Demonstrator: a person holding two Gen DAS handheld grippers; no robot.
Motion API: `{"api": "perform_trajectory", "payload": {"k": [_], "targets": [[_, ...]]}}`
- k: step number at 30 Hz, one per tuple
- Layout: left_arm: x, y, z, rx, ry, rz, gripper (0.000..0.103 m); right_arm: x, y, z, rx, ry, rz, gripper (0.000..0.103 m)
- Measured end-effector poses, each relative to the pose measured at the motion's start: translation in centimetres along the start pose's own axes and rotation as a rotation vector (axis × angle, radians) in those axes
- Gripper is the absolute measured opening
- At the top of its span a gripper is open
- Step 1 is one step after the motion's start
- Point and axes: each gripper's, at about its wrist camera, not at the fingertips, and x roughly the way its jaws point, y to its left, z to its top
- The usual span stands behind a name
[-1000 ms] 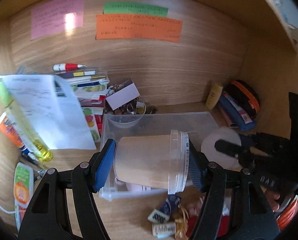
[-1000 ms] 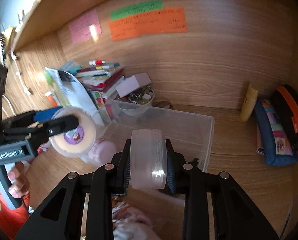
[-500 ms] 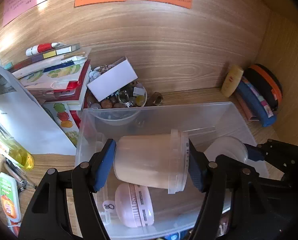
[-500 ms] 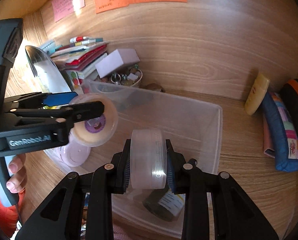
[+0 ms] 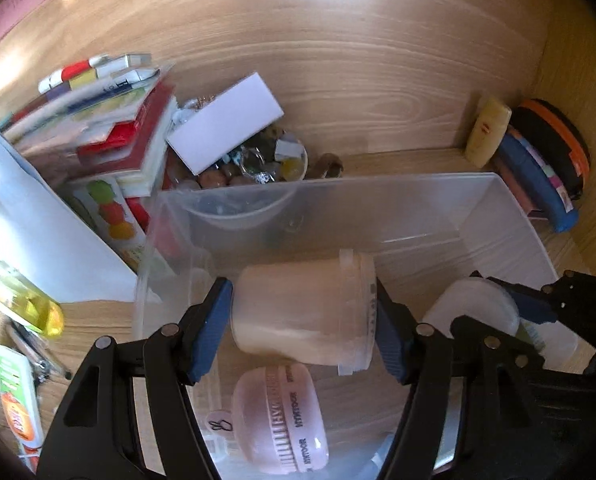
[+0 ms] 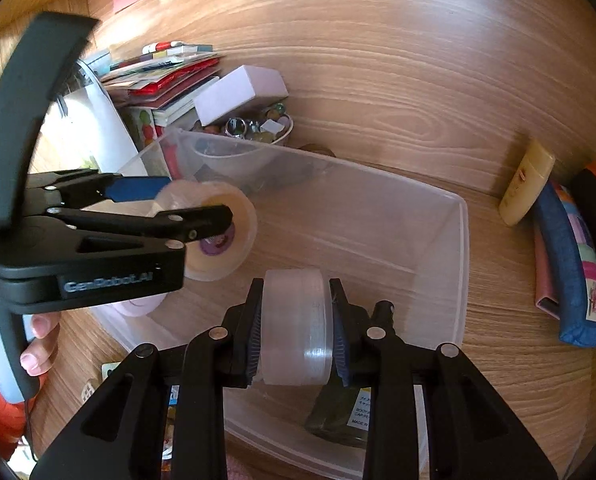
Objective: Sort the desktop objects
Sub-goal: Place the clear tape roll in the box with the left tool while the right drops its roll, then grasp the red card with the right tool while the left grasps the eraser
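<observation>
My left gripper [image 5: 303, 320] is shut on a beige lidded jar [image 5: 301, 308], held on its side over the clear plastic bin [image 5: 397, 196]. It also shows in the right wrist view [image 6: 194, 216], where the jar [image 6: 222, 240] hangs above the bin [image 6: 461, 248]. My right gripper [image 6: 296, 332] is shut on a clear round container [image 6: 296, 332], held over the bin's near part; it shows in the left wrist view [image 5: 493, 304] too. A pink round case [image 5: 280, 416] and a dark green bottle [image 6: 345, 412] lie inside the bin.
A stack of books [image 5: 110, 128], a white box [image 5: 226, 128] and a bowl of trinkets [image 5: 258, 164] stand behind the bin to the left. A cream tube [image 6: 525, 184] and pouches [image 6: 569, 264] lean at the right wall. White paper [image 5: 38, 232] lies left.
Both grippers have moved forward and down with their containers, now lower over the bin. The bin's inside fills more of both views.
</observation>
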Motion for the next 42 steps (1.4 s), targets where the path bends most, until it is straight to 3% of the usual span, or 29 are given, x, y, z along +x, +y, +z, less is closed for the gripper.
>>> {"api": "perform_trajectory", "payload": {"k": [6, 9, 11, 19, 23, 31, 42], "targets": [[-0.2, -0.1, -0.1, -0.009, 0.012, -0.017, 0.066, -0.1, 0.3, 0.1, -0.009, 0.004, 0.002, 0.029], [-1.4, -0.2, 0.0, -0.016, -0.008, -0.02, 0.071, -0.6, 0.4, 0.1, -0.013, -0.003, 0.003, 0.049], [-2.7, -0.2, 0.0, -0.012, -0.042, -0.023, 0.08, -1.3, 0.5, 0.1, -0.011, -0.03, -0.002, 0.064], [-8.8, -1.2, -0.7, 0.023, -0.16, -0.002, 0.097, -5.5, 1.2, 0.2, -0.019, -0.125, -0.01, 0.067], [-11.5, -0.9, -2.0, 0.022, -0.18, -0.019, 0.097, -8.3, 1.7, -0.4, -0.027, -0.163, -0.003, 0.067], [-13.2, -0.3, -5.5, 0.01, -0.154, -0.004, 0.098, -11.7, 3.6, -3.4, -0.055, -0.18, 0.049, 0.067], [-13.7, 0.8, -12.5, 0.032, -0.075, 0.048, 0.098, -11.7, 7.4, -8.9, -0.113, -0.14, 0.066, 0.066]]}}
